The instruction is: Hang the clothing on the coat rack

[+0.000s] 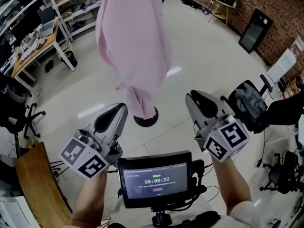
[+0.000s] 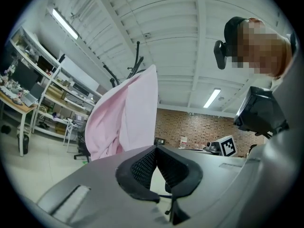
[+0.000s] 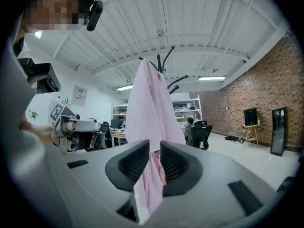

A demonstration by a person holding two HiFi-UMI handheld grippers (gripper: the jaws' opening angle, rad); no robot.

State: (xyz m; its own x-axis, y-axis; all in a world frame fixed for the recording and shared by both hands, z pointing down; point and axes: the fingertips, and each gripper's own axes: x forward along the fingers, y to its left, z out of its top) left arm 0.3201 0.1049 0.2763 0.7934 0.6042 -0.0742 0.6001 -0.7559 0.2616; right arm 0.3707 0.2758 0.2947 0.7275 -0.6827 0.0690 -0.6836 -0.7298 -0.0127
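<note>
The pink garment [image 1: 130, 46] is seen draped over the top of the coat rack [image 1: 146, 120]. Its folds hang down almost to the round black base, and the rack's dark hooks [image 3: 164, 61] are seen above the cloth.

Both tools are held level, short of the rack and apart from the cloth. The left gripper [image 1: 121, 109] is closed, its pads meeting at the tips with nothing in them. The jaws of the right gripper [image 1: 192, 99] are set slightly apart. Nothing is clamped; the garment is only seen through the gap, farther off.

Pale tiled floor [image 1: 190, 46] lies between the tools and the rack. A black office chair [image 1: 249, 103] heaped with grey cloth is placed just beside the right gripper. A small screen [image 1: 156, 179] showing a timer is mounted between the forearms. A wooden desk [image 1: 35, 46] and white shelving [image 1: 71, 4] are ranged along the left. A brick wall [image 1: 266, 13] with a dark panel [image 1: 254, 30] leaned against it closes the far right.
</note>
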